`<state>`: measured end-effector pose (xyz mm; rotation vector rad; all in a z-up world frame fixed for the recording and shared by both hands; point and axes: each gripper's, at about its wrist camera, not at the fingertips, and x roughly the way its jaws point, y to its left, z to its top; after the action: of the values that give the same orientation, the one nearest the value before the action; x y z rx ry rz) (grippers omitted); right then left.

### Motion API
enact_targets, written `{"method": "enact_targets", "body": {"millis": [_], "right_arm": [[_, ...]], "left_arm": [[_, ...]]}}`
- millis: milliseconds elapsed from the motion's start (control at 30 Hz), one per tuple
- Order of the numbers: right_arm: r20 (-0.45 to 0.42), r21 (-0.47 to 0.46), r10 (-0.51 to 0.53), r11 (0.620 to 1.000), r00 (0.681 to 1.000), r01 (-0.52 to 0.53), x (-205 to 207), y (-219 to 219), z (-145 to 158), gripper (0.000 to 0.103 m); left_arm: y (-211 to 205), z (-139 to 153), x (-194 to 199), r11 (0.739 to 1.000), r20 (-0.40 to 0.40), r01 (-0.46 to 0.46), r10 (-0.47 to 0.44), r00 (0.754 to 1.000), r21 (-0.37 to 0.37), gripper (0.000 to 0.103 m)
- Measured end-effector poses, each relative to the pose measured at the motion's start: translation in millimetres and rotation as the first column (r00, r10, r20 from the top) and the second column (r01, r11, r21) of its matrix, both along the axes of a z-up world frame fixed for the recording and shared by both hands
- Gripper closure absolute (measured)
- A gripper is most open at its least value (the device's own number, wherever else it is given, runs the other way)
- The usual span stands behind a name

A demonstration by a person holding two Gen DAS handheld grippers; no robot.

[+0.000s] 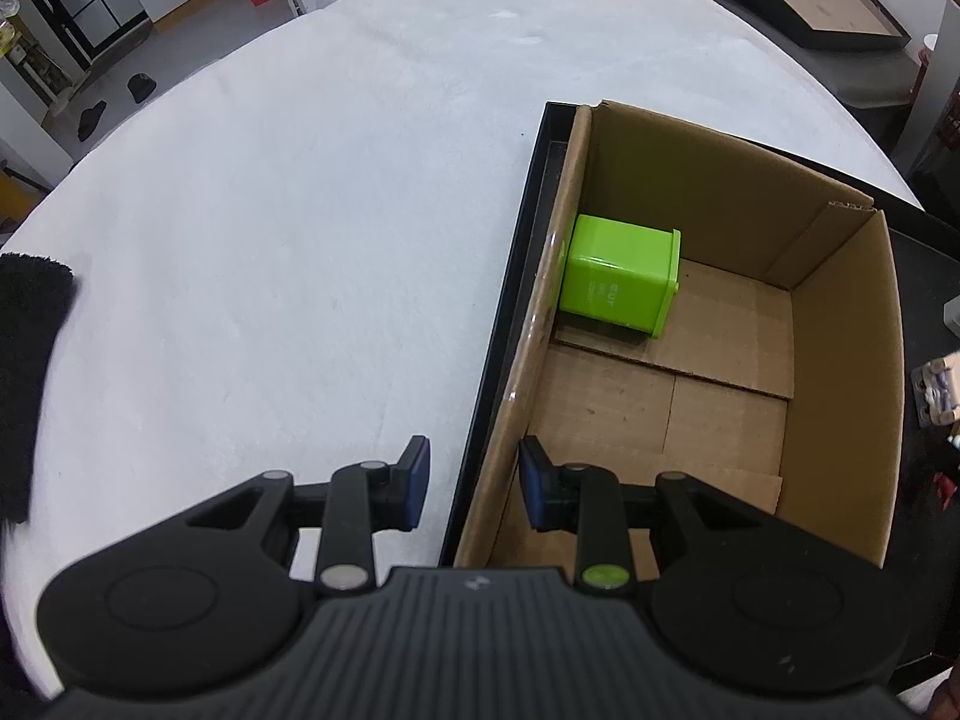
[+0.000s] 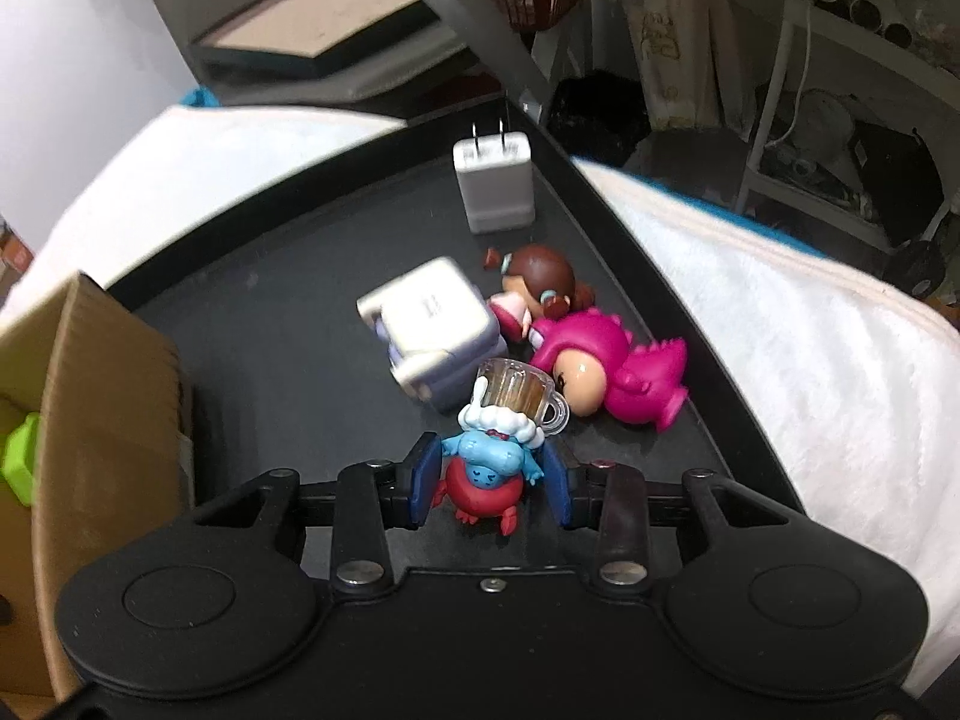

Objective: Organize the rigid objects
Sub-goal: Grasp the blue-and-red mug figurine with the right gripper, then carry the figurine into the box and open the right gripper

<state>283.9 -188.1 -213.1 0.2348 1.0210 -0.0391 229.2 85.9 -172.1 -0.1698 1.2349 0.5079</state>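
My left gripper (image 1: pixel 474 483) is open and empty, straddling the near left wall of a cardboard box (image 1: pixel 840 372). A green cube-shaped container (image 1: pixel 618 276) lies on its side inside the box against the left wall. My right gripper (image 2: pixel 489 483) is shut on a blue and red figurine (image 2: pixel 489 471) that holds a clear mug (image 2: pixel 516 393), above a black tray (image 2: pixel 288 312). On the tray lie a pink dinosaur figurine (image 2: pixel 618 369), a brown-haired doll (image 2: pixel 540 279), a white charger (image 2: pixel 495 186) and a white-purple block (image 2: pixel 432 324).
The box sits in the black tray (image 1: pixel 528 228) on a white cloth-covered table (image 1: pixel 300 210). A black cloth (image 1: pixel 30 360) lies at the table's left edge. The box corner (image 2: pixel 102 390) shows in the right wrist view. Shelves and clutter stand beyond the table.
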Motion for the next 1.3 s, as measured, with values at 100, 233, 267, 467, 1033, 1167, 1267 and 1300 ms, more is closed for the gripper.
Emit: {"method": "enact_targets", "body": {"millis": [100,233,267,467,1033,1167,1267,1300], "right_arm": [[0.03,0.023,0.019,1.0,0.999,-0.02,0.8,-1.3,6.1,0.067],[0.048,0.057,0.021,0.998,0.999,-0.024,-0.5,-0.7,13.5,0.067],[0.054,0.066,0.021,0.998,0.998,-0.024,-0.6,-1.1,15.7,0.067],[0.096,0.103,0.03,0.994,0.995,-0.04,-5.0,0.4,31.5,0.067],[0.23,0.18,0.135,0.967,0.964,-0.179,-23.8,25.5,75.7,0.067],[0.25,0.173,0.169,0.961,0.953,-0.216,-26.9,35.8,84.2,0.067],[0.272,0.169,0.2,0.953,0.941,-0.251,-29.0,46.4,90.8,0.067],[0.279,0.167,0.213,0.949,0.936,-0.266,-29.8,51.2,92.6,0.067]], "left_arm": [[1.1,1.1,-1.0,1.0,-0.007,0.006,-0.006,1.0,-0.016,0.073],[4.1,1.7,-5.2,0.999,0.007,0.003,-0.003,1.0,-0.033,0.073],[5.1,2.2,-6.2,0.999,0.011,0.004,-0.004,1.0,-0.039,0.074],[5.3,6.2,-11.5,0.998,0.038,0.021,-0.019,0.999,-0.059,0.079],[14.2,0.3,-23.0,0.987,0.063,0.059,-0.05,0.997,-0.151,0.088],[18.8,-3.9,-26.3,0.981,0.065,0.056,-0.045,0.997,-0.183,0.09],[20.4,-5.2,-28.3,0.979,0.07,0.065,-0.053,0.996,-0.193,0.09],[21.1,-4.8,-28.7,0.978,0.072,0.07,-0.057,0.996,-0.196,0.09]]}}
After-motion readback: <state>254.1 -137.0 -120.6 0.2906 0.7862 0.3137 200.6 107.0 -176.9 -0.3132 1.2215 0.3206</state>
